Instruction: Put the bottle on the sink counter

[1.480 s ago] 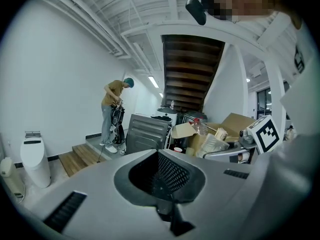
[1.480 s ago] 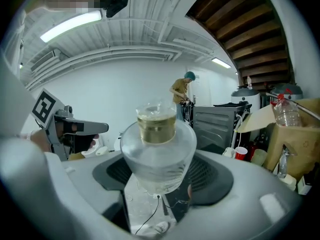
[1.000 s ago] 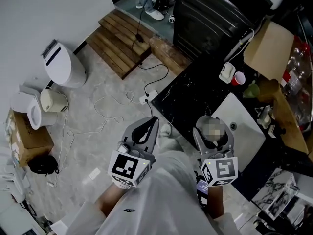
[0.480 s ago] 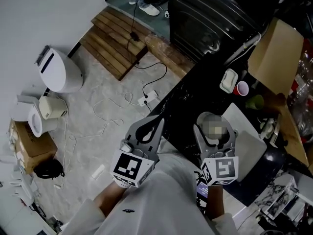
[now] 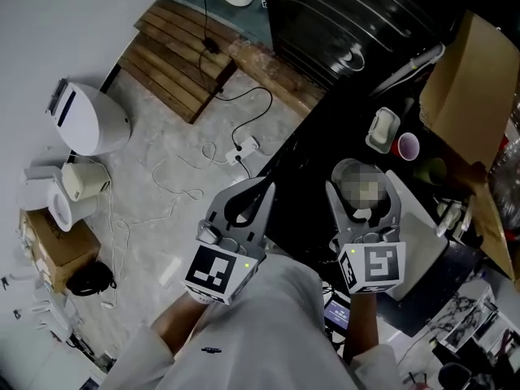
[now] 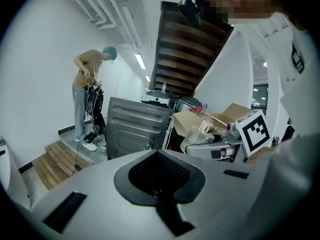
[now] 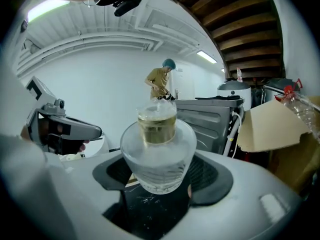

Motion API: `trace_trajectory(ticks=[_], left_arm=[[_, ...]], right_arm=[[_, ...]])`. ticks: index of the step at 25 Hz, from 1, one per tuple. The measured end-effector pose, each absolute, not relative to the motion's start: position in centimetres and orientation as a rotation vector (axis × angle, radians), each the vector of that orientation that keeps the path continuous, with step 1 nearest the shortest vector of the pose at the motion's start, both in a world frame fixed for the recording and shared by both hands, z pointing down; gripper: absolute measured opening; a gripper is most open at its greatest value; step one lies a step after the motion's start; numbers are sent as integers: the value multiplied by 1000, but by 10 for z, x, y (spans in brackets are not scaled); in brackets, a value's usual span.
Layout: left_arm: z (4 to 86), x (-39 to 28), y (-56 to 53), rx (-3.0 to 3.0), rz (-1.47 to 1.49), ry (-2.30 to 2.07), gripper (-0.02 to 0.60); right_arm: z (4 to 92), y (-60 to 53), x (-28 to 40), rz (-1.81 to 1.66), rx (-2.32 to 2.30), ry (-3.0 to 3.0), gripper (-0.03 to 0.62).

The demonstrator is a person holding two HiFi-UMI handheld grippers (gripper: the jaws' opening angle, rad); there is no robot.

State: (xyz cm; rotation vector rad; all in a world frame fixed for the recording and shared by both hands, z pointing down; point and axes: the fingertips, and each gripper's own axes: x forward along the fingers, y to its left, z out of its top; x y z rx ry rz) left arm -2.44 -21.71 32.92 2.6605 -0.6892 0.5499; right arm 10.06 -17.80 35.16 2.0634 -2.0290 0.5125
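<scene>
The right tongs (image 5: 363,195) squeeze the bottle (image 7: 159,156) over the black surface (image 5: 313,149) (bare there), beside the white sink (image 5: 418,238). The left tongs (image 5: 262,189), closed and empty, sit at its edge.

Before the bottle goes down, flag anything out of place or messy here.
A power strip and loose white cable sprawl across the floor, and a cardboard box crowds the counter beside the sink. The right gripper clamps the bottle; nothing looks spilled.
</scene>
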Motion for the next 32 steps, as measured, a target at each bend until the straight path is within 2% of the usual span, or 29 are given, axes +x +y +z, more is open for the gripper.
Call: trace_trajectory(ticks=[32], left_arm=[[453, 69, -311, 2566, 693, -598, 6]], right_arm=[[488, -310, 209, 623, 2219, -1770, 341]])
